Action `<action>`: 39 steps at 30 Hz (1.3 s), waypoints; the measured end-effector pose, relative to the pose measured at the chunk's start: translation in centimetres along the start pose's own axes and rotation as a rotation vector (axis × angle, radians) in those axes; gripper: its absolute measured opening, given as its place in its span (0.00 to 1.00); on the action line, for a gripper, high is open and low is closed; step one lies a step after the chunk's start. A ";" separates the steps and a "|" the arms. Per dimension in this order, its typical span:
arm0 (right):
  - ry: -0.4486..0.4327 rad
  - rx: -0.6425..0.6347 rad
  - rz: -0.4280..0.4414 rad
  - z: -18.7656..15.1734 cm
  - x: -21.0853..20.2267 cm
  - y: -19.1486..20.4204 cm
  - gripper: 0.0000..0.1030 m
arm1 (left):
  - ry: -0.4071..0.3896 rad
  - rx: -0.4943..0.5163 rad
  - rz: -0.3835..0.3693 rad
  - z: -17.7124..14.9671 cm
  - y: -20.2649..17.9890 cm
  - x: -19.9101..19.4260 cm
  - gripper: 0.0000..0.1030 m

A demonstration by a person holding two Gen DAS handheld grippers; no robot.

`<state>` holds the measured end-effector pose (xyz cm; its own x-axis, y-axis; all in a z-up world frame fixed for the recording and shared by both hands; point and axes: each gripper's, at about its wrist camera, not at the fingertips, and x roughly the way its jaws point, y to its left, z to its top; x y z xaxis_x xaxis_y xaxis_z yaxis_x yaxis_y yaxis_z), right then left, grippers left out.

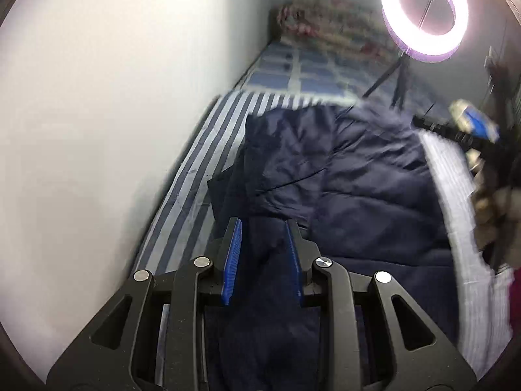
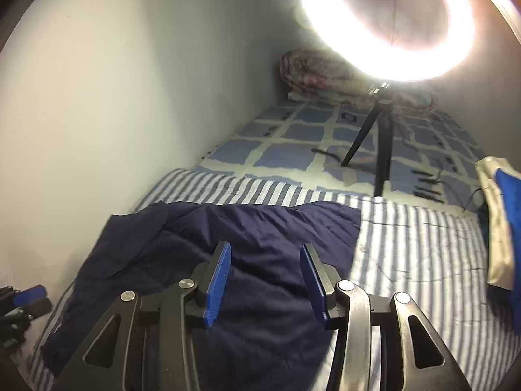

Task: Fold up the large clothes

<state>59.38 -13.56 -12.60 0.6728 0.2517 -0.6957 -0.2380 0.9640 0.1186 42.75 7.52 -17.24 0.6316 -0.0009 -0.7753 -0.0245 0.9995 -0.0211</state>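
A large navy blue garment (image 1: 358,179) lies spread and partly folded on a blue-and-white striped sheet (image 1: 202,150); it also shows in the right wrist view (image 2: 228,238). My left gripper (image 1: 263,224) has its blue pads apart, with a raised fold of the navy cloth between them; no clamping shows. My right gripper (image 2: 265,249) is open and empty, hovering above the garment's middle. The right gripper also appears blurred at the right edge of the left wrist view (image 1: 472,127).
A white wall (image 2: 114,97) runs along the bed's left side. A ring light (image 2: 387,22) on a tripod (image 2: 381,150) stands on the blue checked bedding (image 2: 293,143). A rolled floral quilt (image 2: 325,75) lies at the far end. A white-and-blue object (image 2: 501,221) sits at the right edge.
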 end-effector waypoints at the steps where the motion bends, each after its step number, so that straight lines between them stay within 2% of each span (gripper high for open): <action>1: 0.010 -0.001 -0.003 0.5 0.9 -0.2 0.46 | 0.022 -0.004 0.011 -0.1 0.1 1.4 0.25; 3: 0.042 -0.014 -0.006 0.5 2.8 -0.1 0.46 | 0.070 -0.012 0.024 -0.8 0.6 3.8 0.26; 7: 0.165 0.008 -0.016 0.0 7.6 -0.8 0.46 | 0.073 -0.032 0.027 -1.8 1.2 5.5 0.29; 11: 0.181 -0.027 -0.019 0.2 7.5 -0.4 0.48 | 0.080 -0.033 -0.012 -1.4 1.8 5.1 0.29; 13: 0.171 -0.008 0.008 0.3 5.5 -1.1 0.61 | 0.077 -0.048 -0.072 -0.9 2.8 3.8 0.31; 15: 0.135 0.050 0.062 -0.4 2.6 -2.4 0.76 | 0.063 -0.076 -0.119 -0.9 4.0 2.5 0.51; 16: 0.126 0.070 0.086 -0.8 1.6 -2.8 0.78 | 0.057 -0.101 -0.157 -0.9 4.9 1.7 0.54; 18: 0.118 0.147 0.171 -3.3 -1.7 -4.4 0.84 | 0.071 -0.130 -0.195 -1.1 6.1 0.8 0.55; 20: 0.155 0.216 0.259 -6.3 -3.3 -5.6 0.84 | 0.082 -0.147 -0.221 -1.2 6.6 0.3 0.55; 25: 0.279 0.381 0.367 -13.8 -3.8 -6.8 0.84 | 0.100 -0.195 -0.267 -1.5 8.1 -1.0 0.55; 27: 0.289 0.443 0.421 -16.1 -3.7 -6.9 0.85 | 0.117 -0.223 -0.285 -1.6 8.6 -0.8 0.55; 31: 0.247 0.482 0.506 -18.0 -4.2 -6.1 0.85 | 0.142 -0.236 -0.295 -2.3 9.2 -1.1 0.55; 32: 0.256 0.478 0.551 -18.0 -4.1 -5.4 0.84 | 0.146 -0.233 -0.292 -2.4 9.1 -1.1 0.56; 33: 0.263 0.475 0.570 -17.9 -3.9 -5.0 0.76 | 0.150 -0.233 -0.289 -2.4 9.1 -1.0 0.56; 35: 0.305 0.462 0.606 -17.8 -3.2 -3.8 0.72 | 0.157 -0.242 -0.300 -2.4 8.9 -0.9 0.56; 36: 0.309 0.458 0.597 -17.7 -3.0 -3.4 0.63 | 0.159 -0.247 -0.304 -2.4 8.9 -0.9 0.56; 37: 0.319 0.452 0.588 -17.6 -2.8 -3.2 0.49 | 0.162 -0.252 -0.306 -2.4 8.8 -0.9 0.56; 39: 0.331 0.443 0.567 -17.5 -2.9 -3.2 0.32 | 0.167 -0.245 -0.297 -2.4 8.4 -0.8 0.56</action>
<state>45.95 -18.85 -23.32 0.2725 0.7434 -0.6109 -0.1344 0.6581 0.7409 40.19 15.89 -18.31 0.5052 -0.3130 -0.8042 -0.0564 0.9179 -0.3927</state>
